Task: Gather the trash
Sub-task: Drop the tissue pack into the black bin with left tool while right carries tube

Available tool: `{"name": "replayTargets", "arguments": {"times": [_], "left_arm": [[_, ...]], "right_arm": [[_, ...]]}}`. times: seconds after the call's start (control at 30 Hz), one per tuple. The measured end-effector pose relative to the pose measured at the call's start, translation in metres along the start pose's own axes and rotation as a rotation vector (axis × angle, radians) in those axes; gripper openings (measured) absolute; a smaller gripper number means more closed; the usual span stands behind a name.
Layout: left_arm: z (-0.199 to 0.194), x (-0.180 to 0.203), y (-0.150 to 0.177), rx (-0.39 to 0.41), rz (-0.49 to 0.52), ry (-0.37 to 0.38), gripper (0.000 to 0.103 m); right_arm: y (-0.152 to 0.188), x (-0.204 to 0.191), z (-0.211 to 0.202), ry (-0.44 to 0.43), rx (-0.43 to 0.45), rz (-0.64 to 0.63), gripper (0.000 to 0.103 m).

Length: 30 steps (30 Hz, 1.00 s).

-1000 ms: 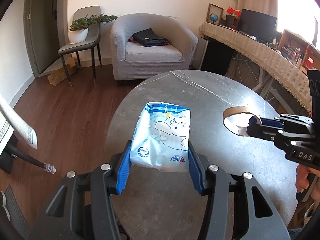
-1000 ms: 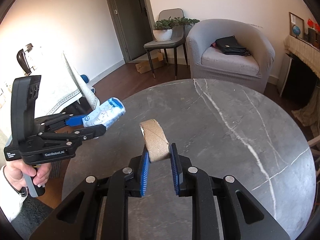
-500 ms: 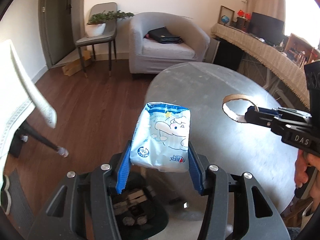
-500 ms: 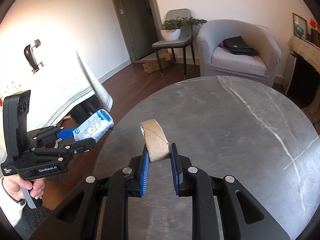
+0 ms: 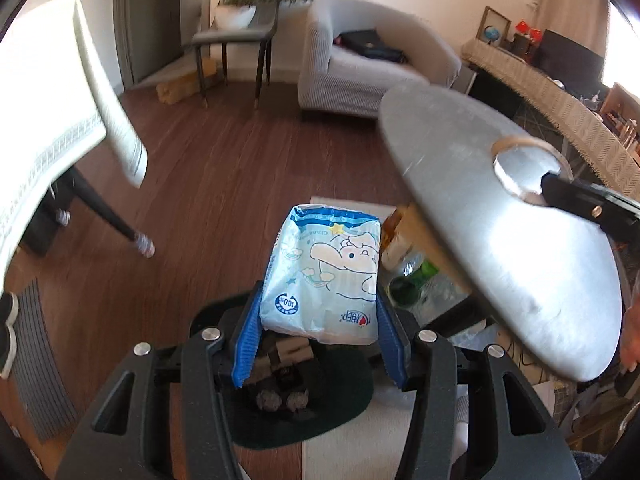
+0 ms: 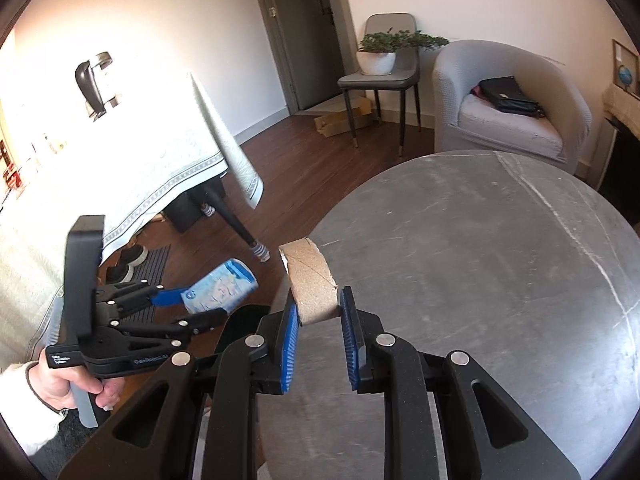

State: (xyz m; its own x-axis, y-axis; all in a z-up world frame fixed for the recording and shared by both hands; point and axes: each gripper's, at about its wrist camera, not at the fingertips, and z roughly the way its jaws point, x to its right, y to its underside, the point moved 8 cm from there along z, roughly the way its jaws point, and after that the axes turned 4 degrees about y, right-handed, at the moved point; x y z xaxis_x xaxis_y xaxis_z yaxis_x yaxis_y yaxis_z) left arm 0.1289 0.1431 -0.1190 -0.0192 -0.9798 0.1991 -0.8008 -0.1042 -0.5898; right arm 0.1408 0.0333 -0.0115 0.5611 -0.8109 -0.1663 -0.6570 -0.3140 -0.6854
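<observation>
Lying in floor bin (image 5: 472, 312): green bottle (image 5: 416, 280), clear plastic.

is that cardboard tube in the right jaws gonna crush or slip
The cardboard tube is hollow and thin-walled, so it probably dents under a hard squeeze. The right gripper pinches only its near end, so it may pivot. It looks light, and its dry, rough surface against ribbed pads should resist slipping.

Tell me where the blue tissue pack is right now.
The blue tissue pack is clamped in the left gripper, off the round table's edge and above the dark bin on the floor. The right wrist view shows it left of the cardboard roll.
</observation>
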Motion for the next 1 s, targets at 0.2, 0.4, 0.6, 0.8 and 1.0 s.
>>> {"name": "replayTargets", "arguments": {"times": [0.2, 0.4, 0.6, 0.8, 1.0], "left_arm": [[0.007, -0.022, 0.017, -0.044, -0.047, 0.006, 0.054], [0.017, -0.038, 0.035, -0.113, -0.051, -0.020, 0.054], [0.026, -0.048, 0.050, -0.185, -0.060, -0.030, 0.056], [0.032, -0.066, 0.060, -0.219, -0.063, -0.056, 0.067], [0.013, -0.074, 0.050, -0.161, -0.064, -0.044, 0.067]], "right_arm": [[0.002, -0.030, 0.008, -0.028, -0.021, -0.034, 0.020], [0.006, -0.055, 0.022, -0.038, -0.059, -0.083, 0.020], [0.008, -0.069, 0.035, -0.050, -0.085, -0.096, 0.020], [0.006, -0.083, 0.050, -0.066, -0.103, -0.095, 0.020], [0.010, -0.101, 0.070, -0.066, -0.144, -0.115, 0.020]]}}
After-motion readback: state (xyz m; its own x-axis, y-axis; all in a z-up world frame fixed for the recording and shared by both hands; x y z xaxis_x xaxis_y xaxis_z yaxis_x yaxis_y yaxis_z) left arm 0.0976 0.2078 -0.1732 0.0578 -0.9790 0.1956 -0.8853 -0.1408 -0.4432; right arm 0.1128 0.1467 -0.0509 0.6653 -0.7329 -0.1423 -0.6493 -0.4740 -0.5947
